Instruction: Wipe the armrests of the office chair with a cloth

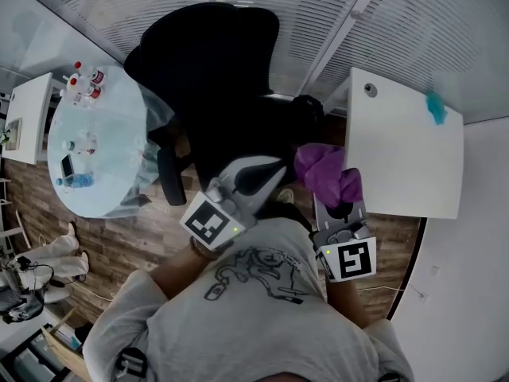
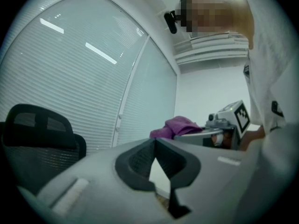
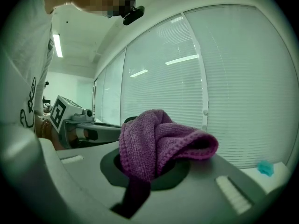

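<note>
1. Now, closest in, a person in a grey printed T-shirt holds both tools out in front of the body; the left gripper has its jaws pressed together at the tips with nothing between them, and it points toward the chair seat.
2. Just to its right, the right gripper pinches a purple cloth; the cloth bunches up out of the jaws in a loose fold and touches nothing else, so no wiping is under way yet.
3. Just beyond the cloth sits a dark rounded shape that looks to be the chair's nearer armrest; it lies ahead of the right gripper and slightly to its left, so a short push forward should land the cloth on it; the cloth-bearing hand is clearly the closer one.
4. The other armrest stands out on the left side, beyond the left gripper and well apart from the cloth; its pad runs lengthwise away from the person, so strokes would likely go along that line.
5. Farther off, the black office chair has its back toward the window blinds; a white desk flanks it on the right and a round glass table on the left.
</note>
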{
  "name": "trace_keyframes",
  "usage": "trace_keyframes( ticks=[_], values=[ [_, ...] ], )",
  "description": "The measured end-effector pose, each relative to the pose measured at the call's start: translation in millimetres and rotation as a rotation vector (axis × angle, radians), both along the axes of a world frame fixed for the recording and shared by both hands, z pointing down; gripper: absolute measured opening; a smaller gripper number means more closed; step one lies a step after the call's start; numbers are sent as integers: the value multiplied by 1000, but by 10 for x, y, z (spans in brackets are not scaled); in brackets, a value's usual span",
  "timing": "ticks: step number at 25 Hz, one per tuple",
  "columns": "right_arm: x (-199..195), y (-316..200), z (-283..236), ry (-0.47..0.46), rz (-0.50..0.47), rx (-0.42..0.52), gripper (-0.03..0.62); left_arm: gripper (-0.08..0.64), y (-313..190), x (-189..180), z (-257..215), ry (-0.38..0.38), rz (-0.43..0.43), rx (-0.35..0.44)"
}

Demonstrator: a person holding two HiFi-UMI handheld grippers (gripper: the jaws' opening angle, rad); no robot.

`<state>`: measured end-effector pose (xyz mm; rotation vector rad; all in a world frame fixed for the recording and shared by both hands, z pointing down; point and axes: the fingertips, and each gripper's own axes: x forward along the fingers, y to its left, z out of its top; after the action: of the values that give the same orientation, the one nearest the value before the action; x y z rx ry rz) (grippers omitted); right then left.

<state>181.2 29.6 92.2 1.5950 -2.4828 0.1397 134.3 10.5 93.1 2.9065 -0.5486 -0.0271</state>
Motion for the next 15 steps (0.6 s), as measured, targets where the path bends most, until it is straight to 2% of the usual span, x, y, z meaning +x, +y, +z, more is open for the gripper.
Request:
trace_keyframes(
  ticks=[15],
  values=[
    [515,-429,590,-14,49,-103,34,0,-473,484,557,-37,10,-68]
  ],
)
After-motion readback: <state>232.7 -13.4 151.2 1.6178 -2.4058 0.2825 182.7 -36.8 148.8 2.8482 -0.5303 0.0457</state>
